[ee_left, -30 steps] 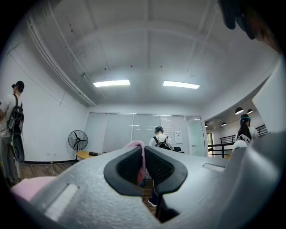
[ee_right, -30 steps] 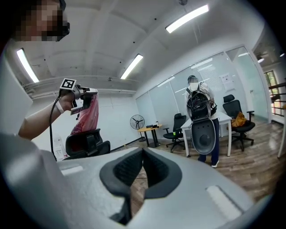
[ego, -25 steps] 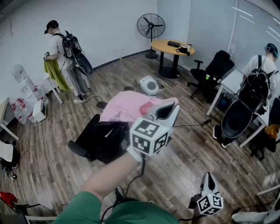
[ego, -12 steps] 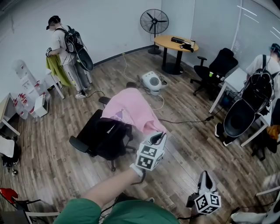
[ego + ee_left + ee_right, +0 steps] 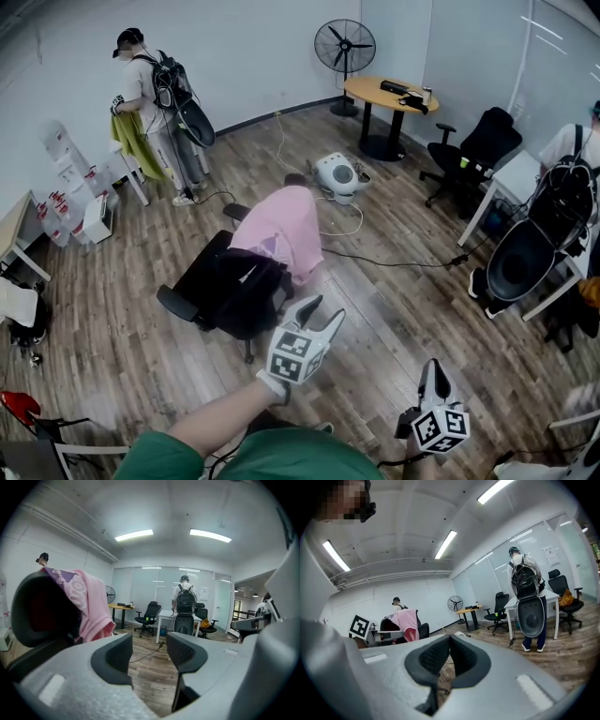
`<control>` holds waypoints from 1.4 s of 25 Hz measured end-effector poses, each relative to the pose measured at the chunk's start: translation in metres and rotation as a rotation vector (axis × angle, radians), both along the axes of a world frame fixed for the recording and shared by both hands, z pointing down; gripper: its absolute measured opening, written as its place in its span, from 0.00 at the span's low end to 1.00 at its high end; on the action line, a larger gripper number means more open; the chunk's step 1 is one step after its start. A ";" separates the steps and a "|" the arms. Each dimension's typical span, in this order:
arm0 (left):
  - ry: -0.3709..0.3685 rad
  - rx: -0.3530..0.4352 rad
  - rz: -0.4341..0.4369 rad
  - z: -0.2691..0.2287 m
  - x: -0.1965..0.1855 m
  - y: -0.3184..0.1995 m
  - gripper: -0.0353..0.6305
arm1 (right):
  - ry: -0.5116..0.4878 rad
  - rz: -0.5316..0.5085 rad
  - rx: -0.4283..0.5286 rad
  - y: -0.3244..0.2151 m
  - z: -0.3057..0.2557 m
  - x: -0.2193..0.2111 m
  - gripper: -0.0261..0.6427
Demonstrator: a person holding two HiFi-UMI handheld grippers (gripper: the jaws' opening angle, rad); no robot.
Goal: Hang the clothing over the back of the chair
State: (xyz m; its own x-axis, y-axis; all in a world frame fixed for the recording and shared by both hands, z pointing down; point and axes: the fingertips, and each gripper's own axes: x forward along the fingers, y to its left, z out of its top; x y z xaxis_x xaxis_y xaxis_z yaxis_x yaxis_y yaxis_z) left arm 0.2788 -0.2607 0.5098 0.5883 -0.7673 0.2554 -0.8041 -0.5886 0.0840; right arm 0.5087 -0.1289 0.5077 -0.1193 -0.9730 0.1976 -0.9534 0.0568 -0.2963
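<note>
The pink clothing (image 5: 281, 230) lies draped over the back of the black office chair (image 5: 220, 291) in the middle of the wooden floor. My left gripper (image 5: 322, 312) hovers just in front of the chair, apart from the cloth. Its jaws are opening and nothing is between them. In the left gripper view the clothing (image 5: 89, 602) hangs over the chair back (image 5: 42, 611) at the left, beyond that gripper (image 5: 149, 656). My right gripper (image 5: 435, 367) is low at the right, shut and empty. In the right gripper view its tips (image 5: 450, 651) meet, and the clothing (image 5: 408, 623) shows far off.
A person with a backpack holds a green cloth (image 5: 131, 141) at the back left. A fan (image 5: 344, 45), a round table (image 5: 392, 94) and black chairs (image 5: 473, 150) stand behind. A white appliance (image 5: 337, 173) and a cable (image 5: 394, 262) lie on the floor. Another person (image 5: 562, 187) stands right.
My left gripper let go of the pink clothing, opened, and sank back toward me. The clothing now hangs on the chair back. My right gripper shifted a little.
</note>
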 end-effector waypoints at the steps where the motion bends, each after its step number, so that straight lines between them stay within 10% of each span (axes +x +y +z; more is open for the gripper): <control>1: -0.007 0.003 -0.011 0.000 -0.007 0.005 0.41 | 0.002 -0.007 0.001 -0.002 0.001 -0.002 0.04; 12: 0.054 0.035 -0.157 -0.018 -0.127 0.030 0.10 | 0.076 -0.118 0.024 -0.044 -0.020 -0.076 0.04; 35: 0.194 0.209 -0.214 -0.118 -0.360 -0.058 0.08 | 0.343 -0.053 0.329 -0.115 -0.160 -0.256 0.04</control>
